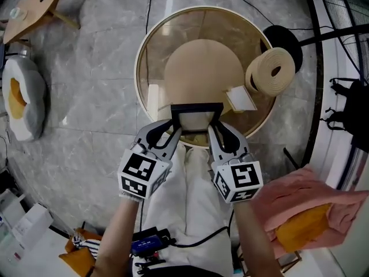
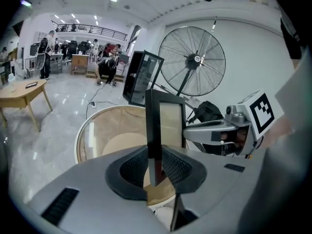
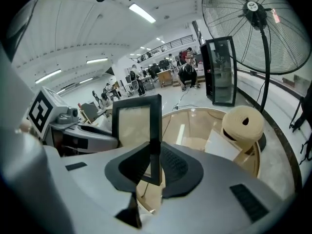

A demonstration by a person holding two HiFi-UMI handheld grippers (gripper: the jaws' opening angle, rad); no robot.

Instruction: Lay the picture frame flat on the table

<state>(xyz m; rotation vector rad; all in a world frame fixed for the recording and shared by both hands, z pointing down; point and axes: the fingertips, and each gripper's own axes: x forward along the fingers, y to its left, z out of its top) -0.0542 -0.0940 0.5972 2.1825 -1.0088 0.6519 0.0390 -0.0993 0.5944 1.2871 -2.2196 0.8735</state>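
Note:
A black picture frame with a pale insert stands upright over the near edge of the round glass table. My left gripper is shut on its left side bar and my right gripper on its right side bar. In the left gripper view the frame's edge runs straight up between the dark pads, with the left gripper closed on it. The right gripper view shows the frame clamped the same way by the right gripper.
On the glass, to the right, lie a cream roll and a white card. A black fan base stands beyond the table's right rim. A pink cloth lies at the lower right, a cushion on the floor at left.

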